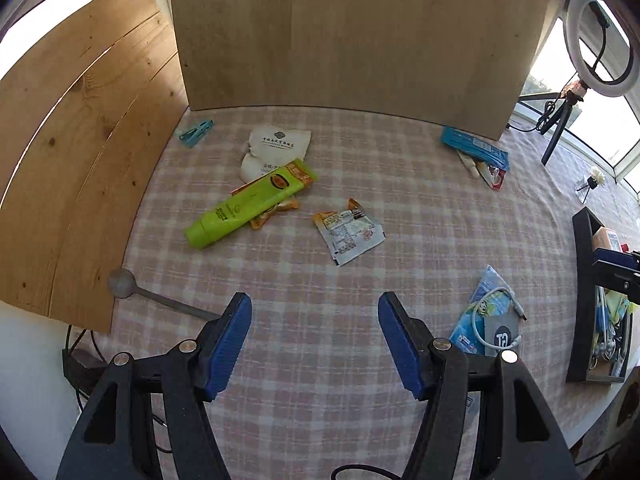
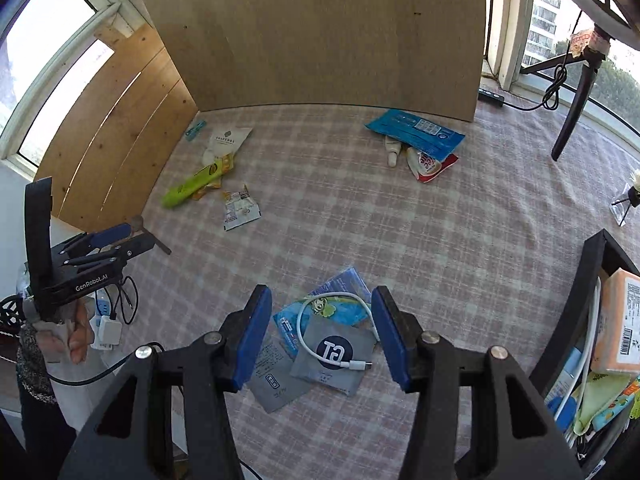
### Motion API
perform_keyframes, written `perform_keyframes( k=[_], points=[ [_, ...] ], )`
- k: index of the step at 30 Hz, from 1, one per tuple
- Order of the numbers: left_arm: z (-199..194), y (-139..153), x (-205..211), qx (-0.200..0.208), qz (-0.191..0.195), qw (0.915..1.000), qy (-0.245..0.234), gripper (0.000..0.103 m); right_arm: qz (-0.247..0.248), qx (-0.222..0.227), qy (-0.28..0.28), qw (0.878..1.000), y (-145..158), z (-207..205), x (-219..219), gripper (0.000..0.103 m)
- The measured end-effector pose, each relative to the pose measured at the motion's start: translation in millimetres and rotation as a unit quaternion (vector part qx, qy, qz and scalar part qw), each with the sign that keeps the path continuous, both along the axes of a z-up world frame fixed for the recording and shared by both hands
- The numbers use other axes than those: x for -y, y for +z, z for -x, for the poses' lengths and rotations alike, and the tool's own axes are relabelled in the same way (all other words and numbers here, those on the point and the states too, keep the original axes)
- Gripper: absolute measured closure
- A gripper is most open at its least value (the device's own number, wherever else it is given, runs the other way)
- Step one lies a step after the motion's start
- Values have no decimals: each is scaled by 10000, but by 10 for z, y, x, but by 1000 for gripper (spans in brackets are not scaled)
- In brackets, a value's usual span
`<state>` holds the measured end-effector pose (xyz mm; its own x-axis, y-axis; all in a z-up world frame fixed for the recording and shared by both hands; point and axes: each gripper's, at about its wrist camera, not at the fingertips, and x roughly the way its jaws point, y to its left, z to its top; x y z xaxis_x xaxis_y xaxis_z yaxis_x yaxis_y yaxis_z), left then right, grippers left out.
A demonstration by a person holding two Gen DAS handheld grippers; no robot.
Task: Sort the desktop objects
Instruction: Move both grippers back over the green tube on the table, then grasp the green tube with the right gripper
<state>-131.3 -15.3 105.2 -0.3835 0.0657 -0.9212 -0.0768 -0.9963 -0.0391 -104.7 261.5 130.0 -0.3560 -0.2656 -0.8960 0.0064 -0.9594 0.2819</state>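
On the checked tablecloth lie a green tube [image 1: 244, 206] over orange packets, a white pouch [image 1: 280, 144], a silver-orange sachet [image 1: 350, 230], a blue pack [image 1: 476, 146] and a small blue clip [image 1: 196, 132]. My left gripper [image 1: 316, 344] is open and empty above bare cloth. My right gripper [image 2: 320, 340] is open, hovering over a white cable [image 2: 332, 324] coiled on grey sachets [image 2: 332, 356] and a blue packet [image 2: 340, 292]. The left gripper also shows in the right wrist view [image 2: 108, 240].
A black tray [image 2: 588, 276] at the right holds an orange box [image 2: 618, 320], cables and packets. A grey spoon [image 1: 132, 286] lies at the table's left edge. Wooden boards [image 1: 352, 32] stand behind and left. A ring light tripod [image 1: 560, 124] stands far right.
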Motion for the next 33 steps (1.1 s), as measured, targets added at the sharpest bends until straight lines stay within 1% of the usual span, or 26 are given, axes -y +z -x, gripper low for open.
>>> perform_keyframes(
  k=[3,5,7,8,9,10,14,19,23,26,30,33],
  points=[
    [268,-58,355,99,-106,9997,179,42,-1,-7,140,9999,-15,216,319,54],
    [430,-94,557,132,-190,9992,329,45,18,33,234,9997,-43,376,519,59],
    [583,-142,713,157,-312,9985,432,49,138,140,327,9993,-98,553,713,65],
    [659,-179,779,198,-377,9979,492,49,215,197,367,9989,-130,639,802,66],
    [738,-229,838,251,-438,9973,539,52,284,254,391,9985,-164,722,881,67],
    [808,-282,882,307,-492,9968,558,55,351,311,415,9980,-202,804,959,67],
    [1041,-508,961,499,-590,9957,518,58,552,584,539,9953,-420,1102,1300,70],
    [1249,-780,988,728,-625,9941,497,62,510,882,742,9920,-734,1346,1649,73],
    [1306,-927,953,862,-680,9931,406,64,567,1050,792,9897,-930,1460,1766,74],
    [1261,-1024,907,984,-816,9912,342,65,622,1134,780,9885,-1033,1490,1782,74],
    [1117,-1029,849,989,-1081,9889,259,66,702,1247,719,9871,-1138,1497,1747,74],
    [980,-1038,778,990,-1197,9877,162,66,707,1278,655,9871,-1175,1497,1712,74]
  ],
)
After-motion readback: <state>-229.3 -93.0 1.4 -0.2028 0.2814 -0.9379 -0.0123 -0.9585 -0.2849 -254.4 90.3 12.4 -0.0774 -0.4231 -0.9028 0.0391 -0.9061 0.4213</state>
